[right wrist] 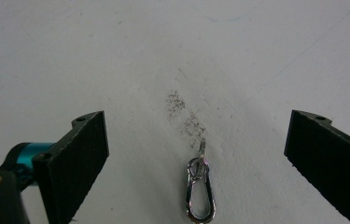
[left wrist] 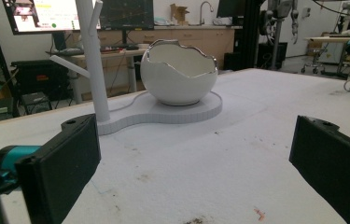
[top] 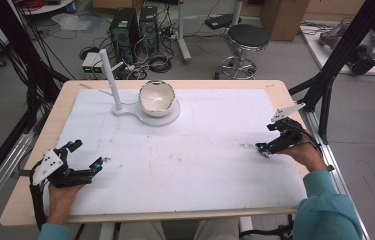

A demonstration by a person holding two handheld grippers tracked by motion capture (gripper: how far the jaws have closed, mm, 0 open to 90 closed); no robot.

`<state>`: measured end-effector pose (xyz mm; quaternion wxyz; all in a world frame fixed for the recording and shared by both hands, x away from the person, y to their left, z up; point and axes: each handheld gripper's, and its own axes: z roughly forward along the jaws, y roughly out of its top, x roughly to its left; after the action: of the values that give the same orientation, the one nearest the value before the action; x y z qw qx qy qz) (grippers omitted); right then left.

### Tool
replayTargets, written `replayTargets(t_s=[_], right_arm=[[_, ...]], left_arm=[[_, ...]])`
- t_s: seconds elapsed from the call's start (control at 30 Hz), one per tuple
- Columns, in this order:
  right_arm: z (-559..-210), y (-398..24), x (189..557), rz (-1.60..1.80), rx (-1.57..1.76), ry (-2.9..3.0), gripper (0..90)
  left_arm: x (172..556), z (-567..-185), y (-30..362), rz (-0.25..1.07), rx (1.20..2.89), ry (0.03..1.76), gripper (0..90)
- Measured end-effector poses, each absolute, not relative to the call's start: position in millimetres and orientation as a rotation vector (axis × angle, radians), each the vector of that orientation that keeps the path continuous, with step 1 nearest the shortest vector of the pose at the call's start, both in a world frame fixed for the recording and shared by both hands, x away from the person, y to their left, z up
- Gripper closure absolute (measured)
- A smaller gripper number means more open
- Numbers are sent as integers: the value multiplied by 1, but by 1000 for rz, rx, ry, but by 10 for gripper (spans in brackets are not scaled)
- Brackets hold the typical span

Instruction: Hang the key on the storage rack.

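1. The left gripper (top: pixel 87 167) is resting low over the white sheet (top: pixel 175 165) that is covering the table (top: pixel 62 102), well to the near left of the egg-shaped bowl (top: pixel 157 98). Its jaws are standing released, with nothing between them.
2. In the left gripper view, the bowl (left wrist: pixel 178 72) is sitting straight ahead of the spread jaws, on a flat white stand (left wrist: pixel 163 112).
3. A white branched post (top: pixel 110 80) is rising from the same stand, just to the left of the bowl.
4. The bowl is standing upright at the far middle of the sheet, its jagged rim lined with a silver edge.
5. A small metal clip (right wrist: pixel 199 191), with a ring at its upper end, is lying flat on the sheet, well to the near right of the bowl. Dark specks (right wrist: pixel 184 116) are marking the sheet just beyond it.
6. The right gripper (top: pixel 265 148) is pointing down at the sheet on the bowl's near right. Its jaws are standing released on either side of the clip, not touching it.
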<state>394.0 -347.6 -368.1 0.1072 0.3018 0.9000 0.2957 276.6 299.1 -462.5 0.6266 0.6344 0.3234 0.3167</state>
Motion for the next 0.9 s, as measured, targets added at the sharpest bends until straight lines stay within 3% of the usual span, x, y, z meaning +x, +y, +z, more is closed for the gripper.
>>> replayTargets(t_s=[0.9], right_arm=[[-388,-343,412,625,997,2763,477]], left_arm=[[277,-462,299,727,1457,738,24]])
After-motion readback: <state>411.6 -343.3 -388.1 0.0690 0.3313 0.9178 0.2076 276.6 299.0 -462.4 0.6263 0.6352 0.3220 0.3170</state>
